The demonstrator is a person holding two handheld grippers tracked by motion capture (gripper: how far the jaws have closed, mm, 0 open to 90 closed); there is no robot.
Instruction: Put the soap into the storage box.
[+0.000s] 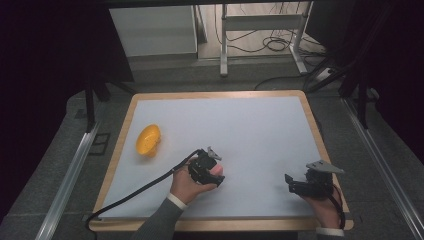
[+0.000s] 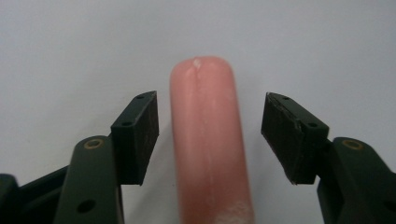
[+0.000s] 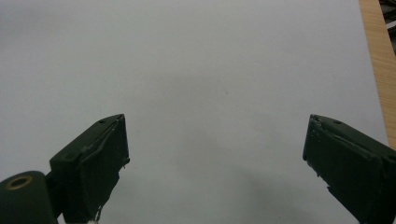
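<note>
Far left on the table [image 1: 260, 107], w/ its pale matte top and light wood rim: a yellow bowl [image 1: 148, 139], smooth, glossy, rounded, tipped on its side so the hollow faces roughly toward the camera. It sits near the left wood edge, well apart from both hands.

Next, nr the table's middle-front: left hand [image 1: 186, 184], grey sleeve w/ white cuff, forearm coming in from bottom at a slant. It grips the left gripper [image 1: 212, 159], black, blocky, grey plate on top, cable trailing back-left to the table's front left corner. In the left gripper view the jaws stand moderately apart, flat dark pads w/ scuffed edges, a gap on each side of a pink sausage-like cylinder [image 2: 208, 140]: smooth, slightly shiny, rounded tip, lying lengthwise btwn the jaws on the pale surface. Neither pad touches it; nothing held. In the high view a pink bit shows by the same gripper [image 1: 218, 172].

Far right, nr the front right corner: right hand [image 1: 324, 206], white cuff at wrist, palm cradling the right gripper [image 1: 289, 181] from below, grey three-cornered plate up top, jaws pointing left across the table. Right gripper view: jaws wide apart, worn rubbery pads, bare pale surface btwn them, wood rim at upper right. Holds nothing.
</note>
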